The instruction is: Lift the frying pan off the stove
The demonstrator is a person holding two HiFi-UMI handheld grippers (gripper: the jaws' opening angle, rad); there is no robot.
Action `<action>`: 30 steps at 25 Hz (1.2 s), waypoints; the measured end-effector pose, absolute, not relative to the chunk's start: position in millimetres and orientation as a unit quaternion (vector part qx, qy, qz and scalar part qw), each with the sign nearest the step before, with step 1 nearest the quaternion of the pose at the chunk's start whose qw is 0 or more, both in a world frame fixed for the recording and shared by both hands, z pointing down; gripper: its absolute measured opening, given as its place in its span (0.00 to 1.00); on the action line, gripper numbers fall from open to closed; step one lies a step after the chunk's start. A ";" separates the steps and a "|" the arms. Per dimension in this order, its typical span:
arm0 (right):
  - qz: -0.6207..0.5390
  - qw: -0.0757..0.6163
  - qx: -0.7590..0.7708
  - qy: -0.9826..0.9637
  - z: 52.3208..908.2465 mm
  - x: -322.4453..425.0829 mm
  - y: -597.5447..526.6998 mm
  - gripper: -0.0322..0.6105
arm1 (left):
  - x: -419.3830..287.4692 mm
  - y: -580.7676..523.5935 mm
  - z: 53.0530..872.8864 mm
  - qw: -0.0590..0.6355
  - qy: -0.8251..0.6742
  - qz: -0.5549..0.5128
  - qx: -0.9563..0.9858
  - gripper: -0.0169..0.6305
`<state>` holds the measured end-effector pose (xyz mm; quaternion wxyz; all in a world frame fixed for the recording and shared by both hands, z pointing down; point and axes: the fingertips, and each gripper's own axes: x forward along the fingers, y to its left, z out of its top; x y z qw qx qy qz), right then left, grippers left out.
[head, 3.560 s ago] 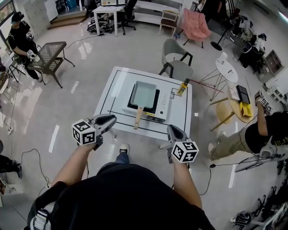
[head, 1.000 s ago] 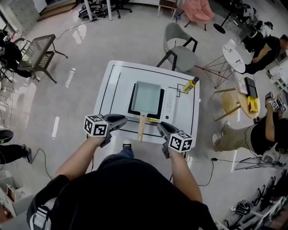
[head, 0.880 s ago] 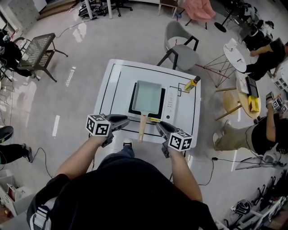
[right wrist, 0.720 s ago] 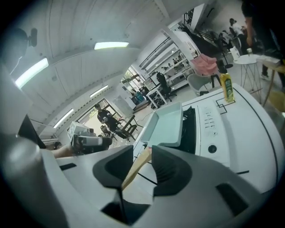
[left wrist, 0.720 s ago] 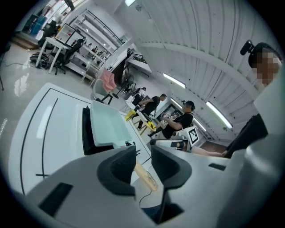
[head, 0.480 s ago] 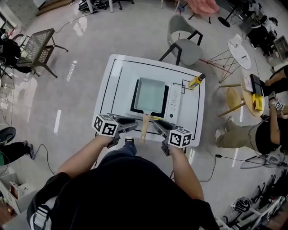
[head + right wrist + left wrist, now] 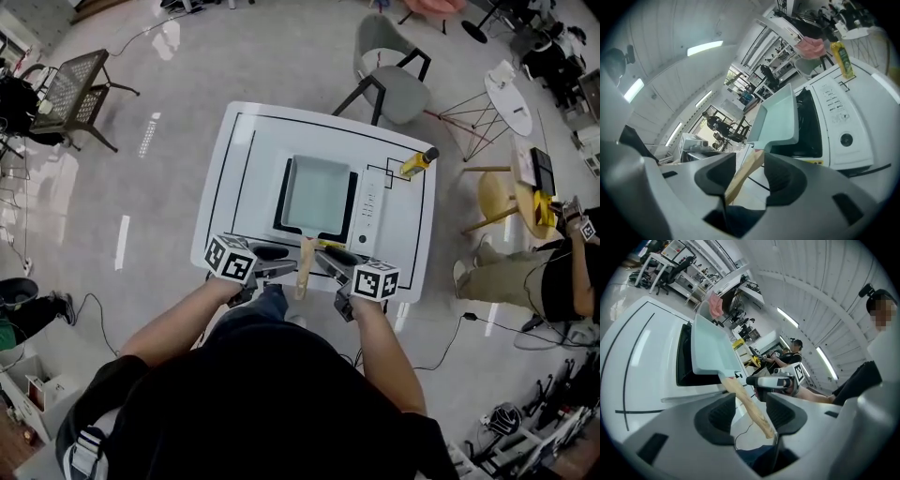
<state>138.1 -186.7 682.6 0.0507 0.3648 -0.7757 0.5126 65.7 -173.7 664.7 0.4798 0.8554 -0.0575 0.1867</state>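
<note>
The frying pan [image 7: 317,194] is sitting on the stove [image 7: 372,202] on the tabletop [image 7: 234,178], not yet lifted. The left tool [image 7: 751,414] and right tool [image 7: 751,177] are straddling its wooden handle [image 7: 304,267]. Their jaws are standing apart, having just been opening, without pressing it. Gripping and lifting are remaining.

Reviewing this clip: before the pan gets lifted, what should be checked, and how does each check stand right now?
1. Handle inside left tongs: ok. It runs between the jaws, which have just been opening.
2. Handle inside right tongs: ok. It sits between the jaws, which have also just been opening.
3. Grip closed on handle: not ok. Both tongs stand open and the pads are not pressing.
4. Pan seated on stove: ok. It lies flat on the black top.
5. Pan empty: ok. The head view shows nothing in it.
6. Bottle clear of pan: ok. It stands apart from the stove, beyond its far right corner.
</note>
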 end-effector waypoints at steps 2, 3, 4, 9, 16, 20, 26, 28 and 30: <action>0.522 0.049 0.355 -0.774 687.4 134.1 -188.2 0.37 | 68.9 -173.5 670.4 0.492 -0.052 0.185 0.849 0.36; 0.525 0.049 0.350 -0.774 689.9 132.1 -189.0 0.38 | 70.5 -174.4 673.3 0.498 -0.051 0.184 0.846 0.36; 0.528 0.050 0.346 -0.774 692.1 130.2 -189.4 0.40 | 72.3 -175.1 675.9 0.504 -0.050 0.182 0.843 0.37; 0.548 0.044 0.333 -0.766 700.5 122.1 -188.8 0.44 | 79.7 -166.8 684.4 0.534 -0.032 0.171 0.827 0.40; 0.573 0.029 0.318 -0.755 711.5 117.7 -195.1 0.46 | 96.0 -151.3 695.2 0.562 0.000 0.166 0.810 0.41; 0.590 0.022 0.301 -0.749 715.4 108.2 -197.7 0.46 | 102.4 -146.6 696.2 0.578 0.020 0.165 0.799 0.41; 0.611 0.010 0.284 -0.739 721.9 98.0 -198.7 0.46 | 111.5 -139.5 698.9 0.601 0.046 0.165 0.781 0.41; 0.620 0.003 0.278 -0.733 724.2 96.1 -200.1 0.46 | 115.3 -138.4 698.4 0.611 0.054 0.159 0.773 0.41; 0.629 -0.005 0.272 -0.728 722.4 93.4 -201.4 0.46 | 118.4 -137.1 698.3 0.618 0.060 0.156 0.768 0.41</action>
